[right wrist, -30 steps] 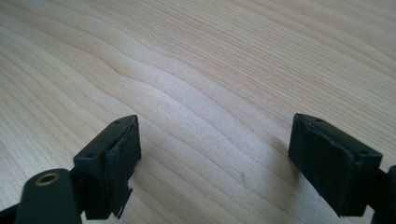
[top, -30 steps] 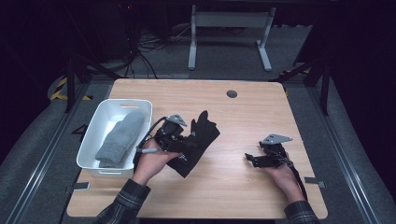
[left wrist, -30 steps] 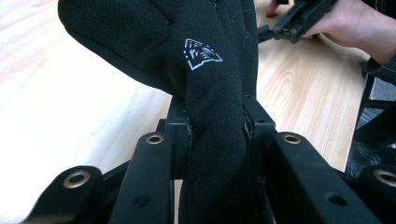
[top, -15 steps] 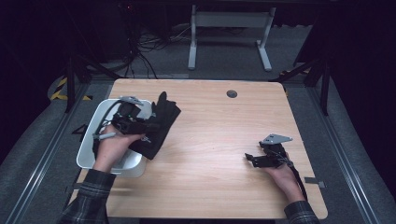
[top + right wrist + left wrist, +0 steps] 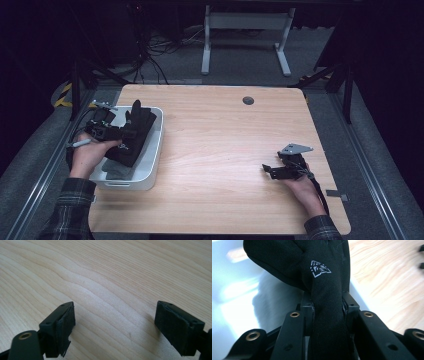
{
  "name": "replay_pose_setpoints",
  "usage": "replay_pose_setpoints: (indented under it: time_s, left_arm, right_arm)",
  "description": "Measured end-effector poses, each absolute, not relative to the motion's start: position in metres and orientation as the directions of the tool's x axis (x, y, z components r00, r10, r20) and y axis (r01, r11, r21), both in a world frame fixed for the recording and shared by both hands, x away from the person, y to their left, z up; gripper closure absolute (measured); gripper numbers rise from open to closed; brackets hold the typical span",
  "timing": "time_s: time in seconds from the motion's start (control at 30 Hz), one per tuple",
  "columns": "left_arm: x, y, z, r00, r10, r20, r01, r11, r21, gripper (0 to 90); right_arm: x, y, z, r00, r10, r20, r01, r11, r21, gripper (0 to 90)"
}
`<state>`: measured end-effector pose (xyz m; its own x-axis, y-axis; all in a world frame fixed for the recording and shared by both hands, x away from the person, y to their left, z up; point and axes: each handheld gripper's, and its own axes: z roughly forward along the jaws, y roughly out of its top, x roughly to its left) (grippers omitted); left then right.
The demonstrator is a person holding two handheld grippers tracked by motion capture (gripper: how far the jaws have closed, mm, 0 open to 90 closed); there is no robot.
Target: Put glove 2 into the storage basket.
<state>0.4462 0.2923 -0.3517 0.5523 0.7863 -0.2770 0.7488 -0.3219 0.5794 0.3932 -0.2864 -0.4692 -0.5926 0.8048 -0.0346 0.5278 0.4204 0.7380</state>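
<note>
The left claw (image 5: 125,134) is clamped on a black fabric glove (image 5: 134,131) with a small white emblem (image 5: 320,268) printed on it. In the left gripper view the two black jaws pinch a narrow fold of the glove between their pads, and the rest of the cloth spreads out beyond them. In the high view the glove hangs over the white rectangular plastic bin (image 5: 156,150) at the left edge of the pale wooden tabletop (image 5: 225,150), above a grey folded cloth (image 5: 119,170) that lies inside the bin. The fingers of the glove point away from the person, toward the far rim of the bin.

The right claw (image 5: 267,170) rests low on the tabletop near its right edge, well apart from the bin and the glove. In the right gripper view its pads (image 5: 65,323) stand wide apart with bare wood between them, gripping nothing.
</note>
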Motion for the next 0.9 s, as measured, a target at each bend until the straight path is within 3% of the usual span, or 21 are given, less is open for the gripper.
replay_pose_setpoints:
  time_s: [0.23, 0.47, 0.57, 0.9]
  left_arm:
    - [0.452, 0.306, -0.370, 0.519, 0.812, -0.268, 0.777, -0.317, 0.544, 66.4]
    - [0.449, 0.313, -0.375, 0.482, 0.855, -0.191, 0.764, -0.303, 0.570, 25.8]
    - [0.446, 0.315, -0.367, 0.474, 0.864, -0.169, 0.749, -0.295, 0.594, 18.0]
    - [0.436, 0.281, -0.349, 0.549, 0.819, -0.166, 0.674, -0.317, 0.667, 15.0]
  right_arm:
    - [0.393, -0.286, -0.469, -0.592, 0.805, -0.033, 0.529, 0.420, 0.738, 17.2]
    - [0.393, -0.287, -0.469, -0.592, 0.805, -0.033, 0.529, 0.420, 0.737, 17.2]
    - [0.393, -0.287, -0.469, -0.593, 0.805, -0.032, 0.530, 0.420, 0.737, 17.2]
    - [0.393, -0.286, -0.469, -0.593, 0.805, -0.034, 0.528, 0.421, 0.737, 17.1]
